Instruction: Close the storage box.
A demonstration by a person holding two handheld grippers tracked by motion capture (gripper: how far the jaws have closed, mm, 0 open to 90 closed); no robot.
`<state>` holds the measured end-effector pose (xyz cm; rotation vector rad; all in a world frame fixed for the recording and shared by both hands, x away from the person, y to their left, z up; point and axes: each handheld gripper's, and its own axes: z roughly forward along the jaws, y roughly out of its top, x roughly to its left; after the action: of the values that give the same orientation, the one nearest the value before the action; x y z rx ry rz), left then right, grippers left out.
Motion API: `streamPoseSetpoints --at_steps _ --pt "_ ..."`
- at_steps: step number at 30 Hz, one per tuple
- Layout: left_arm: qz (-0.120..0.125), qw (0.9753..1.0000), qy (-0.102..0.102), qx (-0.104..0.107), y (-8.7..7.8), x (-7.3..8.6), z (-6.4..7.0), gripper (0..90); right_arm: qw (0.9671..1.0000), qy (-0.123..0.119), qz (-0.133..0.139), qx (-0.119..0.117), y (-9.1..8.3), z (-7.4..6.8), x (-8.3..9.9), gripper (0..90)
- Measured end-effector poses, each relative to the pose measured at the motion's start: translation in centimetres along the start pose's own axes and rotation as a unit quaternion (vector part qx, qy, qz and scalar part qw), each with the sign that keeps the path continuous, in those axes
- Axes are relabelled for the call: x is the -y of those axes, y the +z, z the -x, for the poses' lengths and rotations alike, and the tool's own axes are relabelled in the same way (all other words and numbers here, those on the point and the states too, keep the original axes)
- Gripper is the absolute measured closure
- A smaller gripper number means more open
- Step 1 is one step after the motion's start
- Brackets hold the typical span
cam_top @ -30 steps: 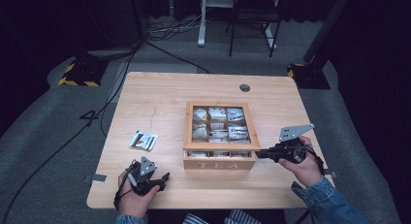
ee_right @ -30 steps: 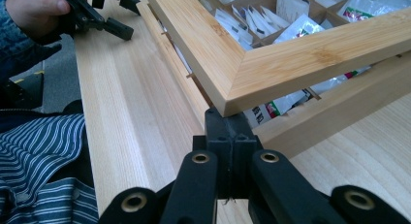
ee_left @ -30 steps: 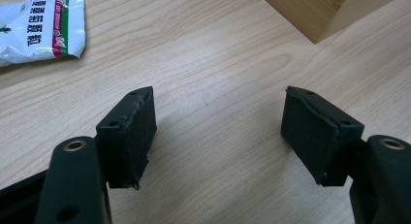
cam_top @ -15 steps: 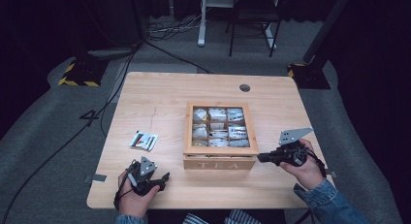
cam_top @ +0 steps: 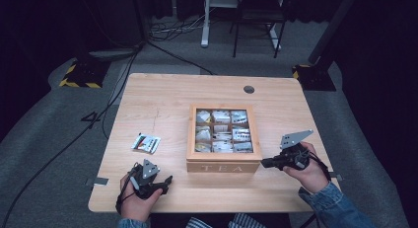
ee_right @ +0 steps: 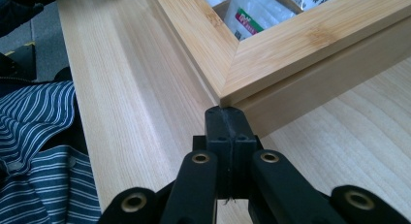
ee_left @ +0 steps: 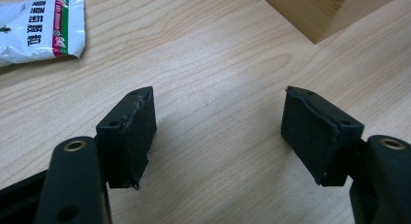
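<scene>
Your right gripper (ee_right: 228,136), pinched empty, touches the shut tea box (cam_top: 224,165) corner; your wide-open left gripper (ee_left: 218,132) waits at seven o'clock.

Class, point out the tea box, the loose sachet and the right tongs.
Tea box (cam_top: 223,167): high view, front wall.
Sachet (cam_top: 146,142): high view, its middle.
Right tongs (cam_top: 264,163): high view, the shut tips.

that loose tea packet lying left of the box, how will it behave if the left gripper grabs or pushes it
The tea packet looks like thin crinkled foil lying flat on the table, so it is probably light and floppy. Its glossy surface suggests that a push would slide it, not tip it. The open left gripper would likely struggle to get under its flat edge.
</scene>
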<state>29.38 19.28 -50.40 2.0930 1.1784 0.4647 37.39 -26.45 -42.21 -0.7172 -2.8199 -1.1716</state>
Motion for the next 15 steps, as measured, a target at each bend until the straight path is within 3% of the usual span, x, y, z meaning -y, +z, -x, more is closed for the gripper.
streamPoseSetpoints --at_steps 11,15 --pt "0.0 1.0 0.0 0.0 0.0 0.0 -0.01 29.3 0.9998 -0.004 -0.021 0.0 0.28 0.08 0.03 90.0" --pt "0.002 1.0 -0.002 0.0 0.04 -0.01 0.01 29.3 0.9999 -0.009 -0.003 -0.007 -0.47 0.22 0.06 90.0"
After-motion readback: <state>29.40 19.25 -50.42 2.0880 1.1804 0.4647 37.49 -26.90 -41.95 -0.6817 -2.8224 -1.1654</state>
